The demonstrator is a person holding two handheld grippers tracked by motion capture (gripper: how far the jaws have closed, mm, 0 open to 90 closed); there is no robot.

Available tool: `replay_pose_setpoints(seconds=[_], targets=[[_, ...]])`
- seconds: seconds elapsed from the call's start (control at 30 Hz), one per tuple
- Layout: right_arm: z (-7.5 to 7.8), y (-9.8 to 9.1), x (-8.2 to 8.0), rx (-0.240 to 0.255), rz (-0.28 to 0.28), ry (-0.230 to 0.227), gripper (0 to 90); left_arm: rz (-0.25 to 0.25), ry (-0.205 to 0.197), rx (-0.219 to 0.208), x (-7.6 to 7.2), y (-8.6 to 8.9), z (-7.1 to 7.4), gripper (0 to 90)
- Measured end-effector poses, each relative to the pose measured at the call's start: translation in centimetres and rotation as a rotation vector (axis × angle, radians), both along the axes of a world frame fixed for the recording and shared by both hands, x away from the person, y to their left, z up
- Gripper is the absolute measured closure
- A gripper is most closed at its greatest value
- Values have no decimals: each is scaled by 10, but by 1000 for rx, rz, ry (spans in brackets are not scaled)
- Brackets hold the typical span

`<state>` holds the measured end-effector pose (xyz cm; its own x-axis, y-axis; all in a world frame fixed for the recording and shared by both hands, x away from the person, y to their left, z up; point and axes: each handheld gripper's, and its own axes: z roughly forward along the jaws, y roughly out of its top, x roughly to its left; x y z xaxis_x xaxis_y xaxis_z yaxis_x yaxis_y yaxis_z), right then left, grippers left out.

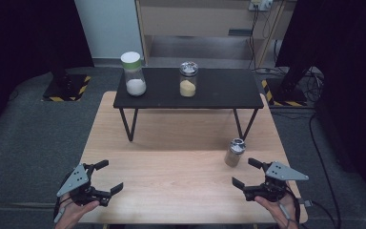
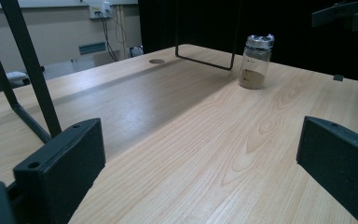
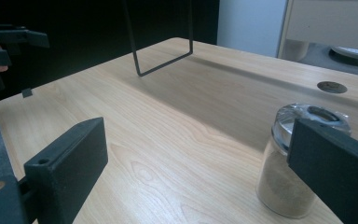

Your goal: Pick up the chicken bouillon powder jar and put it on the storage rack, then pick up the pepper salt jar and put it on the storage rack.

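High view entry: small glass jar of brown powder with a metal lid is standing on the pale wooden table, untouched, at eleven o'clock of the right gripper. Right gripper and left gripper are both gaping, empty. Grasping is not yet begun; everything remains.

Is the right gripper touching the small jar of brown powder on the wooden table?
Apart. In the high view, bare table shows between the right gripper and the small jar; its jaws stand open.
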<state>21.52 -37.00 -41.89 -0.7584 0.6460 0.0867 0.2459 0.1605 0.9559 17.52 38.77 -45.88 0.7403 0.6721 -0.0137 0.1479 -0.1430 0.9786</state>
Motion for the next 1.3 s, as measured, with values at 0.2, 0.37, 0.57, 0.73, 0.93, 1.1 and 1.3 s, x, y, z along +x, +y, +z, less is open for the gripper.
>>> replay_pose_setpoints(seconds=[0.2,0.37,0.57,0.73,0.93,1.1,1.3], targets=[[-2,2,1,-12,15,-2,57,-9,-4,5,0,-1,0,0],[-3,0,2,-9,12,3,57,-9,-4,5,0,-1,0,0],[-3,0,1,-10,5,4,57,-10,-3,12,0,-1,1,0],[-2,-1,-2,-1,-23,-8,56,-10,-1,13,0,-1,2,0],[0,-2,-4,4,-53,-4,54,-9,2,13,0,-1,1,0],[4,-3,-7,8,-68,-10,53,-11,2,18,0,-2,2,0],[12,-7,-7,14,-89,-11,49,-8,3,18,0,-2,2,0]])
